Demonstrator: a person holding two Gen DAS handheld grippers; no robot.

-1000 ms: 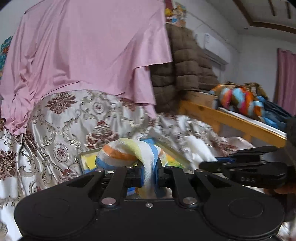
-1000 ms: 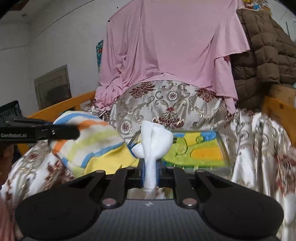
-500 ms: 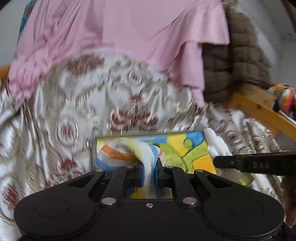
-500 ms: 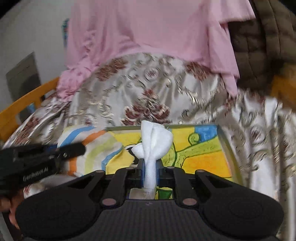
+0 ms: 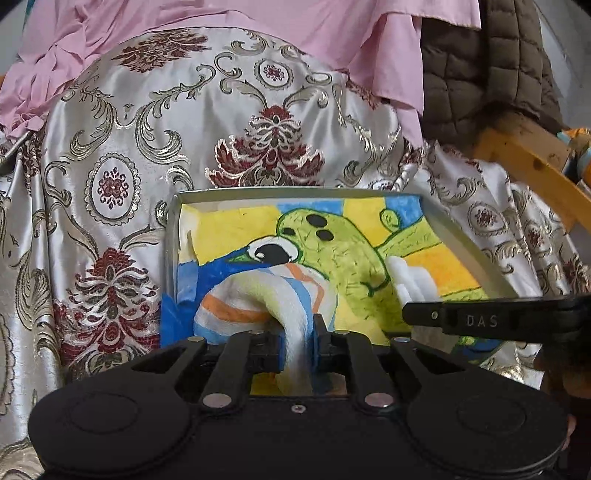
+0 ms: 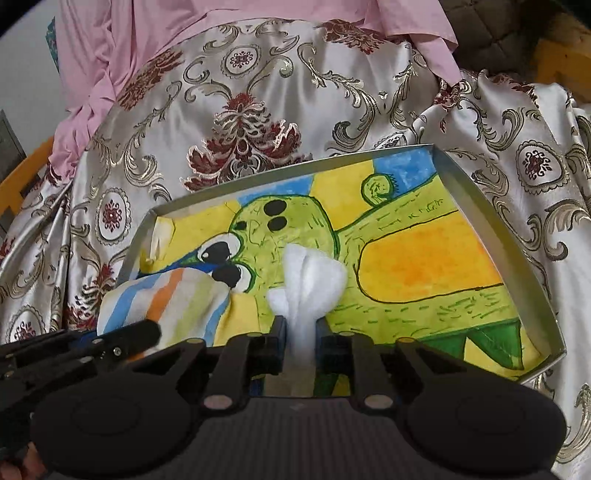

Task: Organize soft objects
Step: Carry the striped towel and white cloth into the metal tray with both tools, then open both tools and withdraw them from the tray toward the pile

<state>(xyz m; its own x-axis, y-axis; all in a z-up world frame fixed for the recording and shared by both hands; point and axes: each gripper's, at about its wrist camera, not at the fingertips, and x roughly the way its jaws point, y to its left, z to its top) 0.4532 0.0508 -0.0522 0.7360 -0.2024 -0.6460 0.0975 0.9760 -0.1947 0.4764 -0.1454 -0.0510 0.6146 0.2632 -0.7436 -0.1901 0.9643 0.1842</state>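
Observation:
My left gripper is shut on a striped cloth with orange, blue and yellow bands. It holds the cloth over the near left part of a shallow metal tray lined with a bright green, yellow and blue drawing. My right gripper is shut on a white cloth over the tray's middle. The striped cloth and my left gripper show at the left in the right wrist view. The white cloth and my right gripper show at the right in the left wrist view.
The tray lies on a silver satin bedcover with red floral patterns. A pink sheet drapes behind it. A brown quilted jacket and a wooden bed rail stand at the right.
Both grippers have tilted down and moved forward over the tray with their cloths still held. The tray now fills much more of both views.

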